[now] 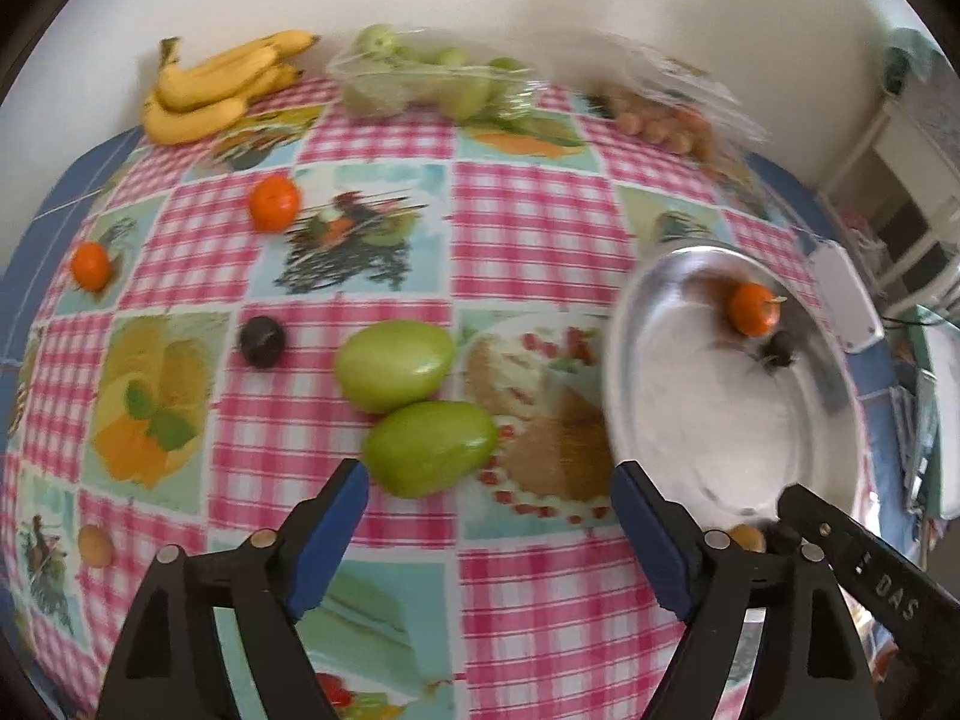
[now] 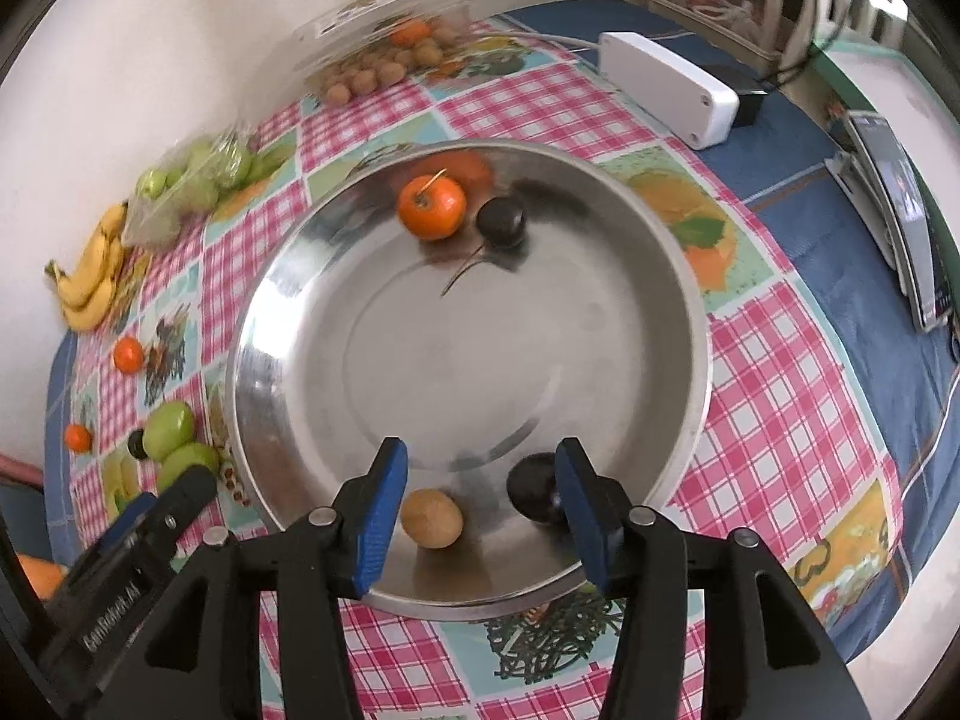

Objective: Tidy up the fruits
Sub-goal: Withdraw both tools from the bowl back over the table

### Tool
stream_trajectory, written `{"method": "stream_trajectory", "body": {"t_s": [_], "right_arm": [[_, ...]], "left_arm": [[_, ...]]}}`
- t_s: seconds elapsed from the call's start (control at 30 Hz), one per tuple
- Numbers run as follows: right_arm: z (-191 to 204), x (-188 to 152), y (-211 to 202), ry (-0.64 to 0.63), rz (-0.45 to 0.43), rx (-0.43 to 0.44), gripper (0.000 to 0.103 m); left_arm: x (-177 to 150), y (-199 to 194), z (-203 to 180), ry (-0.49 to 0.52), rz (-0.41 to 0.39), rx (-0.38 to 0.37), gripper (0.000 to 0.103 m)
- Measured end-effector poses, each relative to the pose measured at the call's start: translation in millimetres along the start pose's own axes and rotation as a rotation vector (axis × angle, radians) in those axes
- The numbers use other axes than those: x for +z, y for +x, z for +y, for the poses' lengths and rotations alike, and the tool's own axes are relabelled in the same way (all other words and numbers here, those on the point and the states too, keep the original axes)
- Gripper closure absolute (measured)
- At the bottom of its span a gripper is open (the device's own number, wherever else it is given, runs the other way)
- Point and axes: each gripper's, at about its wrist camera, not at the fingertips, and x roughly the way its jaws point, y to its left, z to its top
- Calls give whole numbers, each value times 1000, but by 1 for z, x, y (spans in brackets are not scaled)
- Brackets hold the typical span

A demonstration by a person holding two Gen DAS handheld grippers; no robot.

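Task partly done. Steel dish (image 2: pixel 690 324) holds four fruits: orange one (image 2: pixel 432 206), two dark ones (image 2: pixel 501 222) (image 2: pixel 534 489), one tan (image 2: pixel 432 519).

Loose on tabletop (image 1: pixel 528 222): two green fruits (image 1: pixel 393 365) (image 1: pixel 429 447), two orange (image 1: pixel 274 203) (image 1: pixel 91 264), one dark (image 1: pixel 262 341), tan one (image 1: pixel 95 545), maybe more out of frame. Bananas, two packs at back untouched.

Left tongs (image 1: pixel 489 516) wide open, empty, over tabletop by nearer green fruit. Right tongs (image 2: pixel 480 504) part open above dish, gripping nothing

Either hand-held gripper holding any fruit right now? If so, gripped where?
Nothing is held. The left hand-held gripper is open above the tablecloth; the right hand-held gripper is open over the metal bowl, its pads clear of the fruit there.
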Motion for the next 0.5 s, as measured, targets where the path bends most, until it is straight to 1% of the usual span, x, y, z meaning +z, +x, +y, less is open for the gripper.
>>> {"method": "stream_trajectory", "body": {"t_s": [0.17,0.3,0.33,0.37,0.4,0.47,0.5], "right_arm": [[10,-3,4,-54,11,-13,50],[14,-4,5,-71,16,-16,50],[14,-3,6,-72,17,-18,50],[15,-3,7,-74,17,-19,48],[15,-3,7,-76,17,-19,40],[17,-3,8,-86,12,-20,29],[18,-3,8,-96,6,-25,27]], "left_arm": [[1,3,11,-29,15,44,17],[2,3,15,-41,14,49,17],[1,3,15,-41,12,53,15],[1,3,15,-40,12,59,10],[1,3,16,-40,9,73,0],[0,3,17,-34,4,93,0],[0,3,17,-33,4,98,0]]}}
